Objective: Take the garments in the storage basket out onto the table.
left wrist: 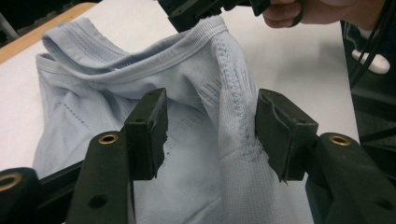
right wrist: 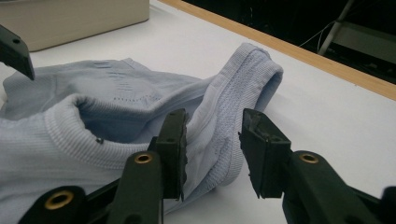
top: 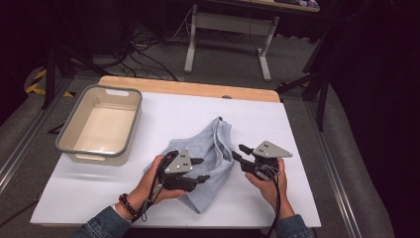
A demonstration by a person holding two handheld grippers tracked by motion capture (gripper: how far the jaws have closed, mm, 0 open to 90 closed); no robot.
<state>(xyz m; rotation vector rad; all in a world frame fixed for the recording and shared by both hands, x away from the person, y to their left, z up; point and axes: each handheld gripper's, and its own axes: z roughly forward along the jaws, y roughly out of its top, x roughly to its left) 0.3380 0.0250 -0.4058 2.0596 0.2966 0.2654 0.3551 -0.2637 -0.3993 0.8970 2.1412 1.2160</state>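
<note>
**Mid-fold on the blue top, both grippers at the cloth**

Far left on the white tabletop (top: 307,198) sits an empty grey-rimmed tub (top: 101,124), well apart from the action. The light blue knit top (top: 208,158) lies bunched up in the middle, nearer the front edge. The left gripper (top: 200,171) hovers over its left part with the fingers (left wrist: 149,133) roughly half open, cloth between them but not pinched. The right gripper (top: 238,152) is at the ribbed edge on the right, fingers (right wrist: 173,149) also apart, straddling the hem without clamping. Looks like the regrasp stage to me. Next up, I'd guess: close both on an edge, then lift and spread the top flat.
</note>
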